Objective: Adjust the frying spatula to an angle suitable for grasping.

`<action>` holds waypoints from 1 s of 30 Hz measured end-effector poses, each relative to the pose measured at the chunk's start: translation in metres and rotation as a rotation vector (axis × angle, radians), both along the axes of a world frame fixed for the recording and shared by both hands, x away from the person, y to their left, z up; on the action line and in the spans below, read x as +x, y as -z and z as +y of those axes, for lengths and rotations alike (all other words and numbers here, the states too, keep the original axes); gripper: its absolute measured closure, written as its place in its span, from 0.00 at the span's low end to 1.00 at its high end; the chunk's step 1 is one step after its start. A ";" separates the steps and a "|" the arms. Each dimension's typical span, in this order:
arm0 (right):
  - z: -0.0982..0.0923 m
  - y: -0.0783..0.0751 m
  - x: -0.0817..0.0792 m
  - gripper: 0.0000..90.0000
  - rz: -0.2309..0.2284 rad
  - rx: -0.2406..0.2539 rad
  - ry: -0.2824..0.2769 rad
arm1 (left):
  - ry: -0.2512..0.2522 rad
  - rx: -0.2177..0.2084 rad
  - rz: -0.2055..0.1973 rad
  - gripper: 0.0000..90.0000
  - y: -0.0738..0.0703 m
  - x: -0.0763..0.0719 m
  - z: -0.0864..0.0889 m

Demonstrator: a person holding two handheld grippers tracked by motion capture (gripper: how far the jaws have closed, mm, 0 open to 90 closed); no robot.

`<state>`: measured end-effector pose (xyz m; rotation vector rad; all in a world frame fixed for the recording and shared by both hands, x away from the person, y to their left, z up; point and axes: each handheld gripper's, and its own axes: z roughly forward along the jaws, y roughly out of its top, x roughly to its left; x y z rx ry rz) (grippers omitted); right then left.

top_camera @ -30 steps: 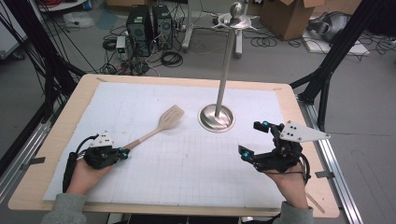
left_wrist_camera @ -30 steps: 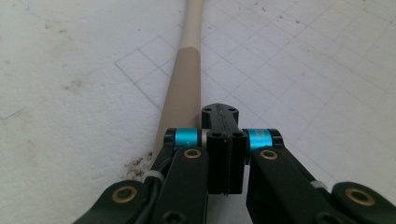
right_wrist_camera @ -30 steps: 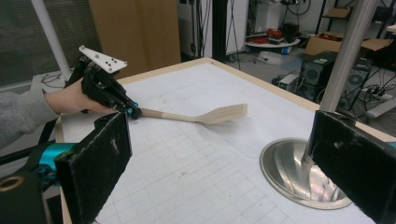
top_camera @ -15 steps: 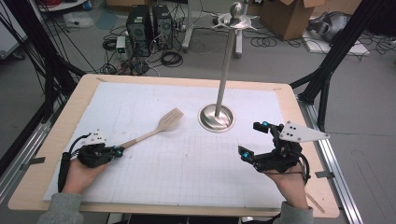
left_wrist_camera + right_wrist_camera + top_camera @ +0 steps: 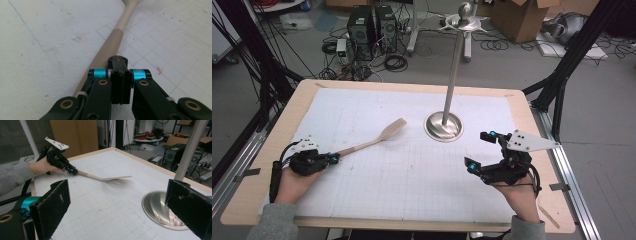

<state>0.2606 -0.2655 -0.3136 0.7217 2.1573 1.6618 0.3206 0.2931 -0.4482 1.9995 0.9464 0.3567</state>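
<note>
A wooden spatula (image 5: 372, 142) lies on the white gridded mat, its blade pointing toward the stand. My left gripper (image 5: 333, 157) sits at the handle's near end with its jaws shut together. In the left gripper view the handle (image 5: 110, 47) runs under and just left of the closed tips (image 5: 120, 62); nothing is pinched between them. My right gripper (image 5: 477, 149) rests open at the right side, near the stand's base. In the right gripper view its pads (image 5: 53, 202) stand wide apart with nothing between them, and the spatula (image 5: 100, 177) and left gripper (image 5: 73, 171) show beyond.
A metal stand with a round base (image 5: 443, 126) and a tall pole (image 5: 454, 65) stands at the mat's middle back. The mat (image 5: 412, 190) covers a wooden table (image 5: 532, 130). Computers, cables and boxes sit on the floor behind.
My left hand has slid a little to the left, back along the spatula's handle. The spatula and the right gripper have stayed put.
</note>
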 end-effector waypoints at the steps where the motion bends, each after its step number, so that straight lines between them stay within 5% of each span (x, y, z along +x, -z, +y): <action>1: 0.000 0.000 0.000 0.06 0.000 0.000 0.000 | -0.004 -0.004 -0.001 1.00 0.000 0.001 0.001; 25: -0.001 0.002 -0.006 0.06 0.010 -0.016 0.011 | -0.097 0.001 -0.022 1.00 0.001 0.012 0.010; 30: -0.002 0.001 -0.007 0.06 0.009 -0.017 0.010 | -0.112 -0.094 -0.036 1.00 -0.005 0.009 0.011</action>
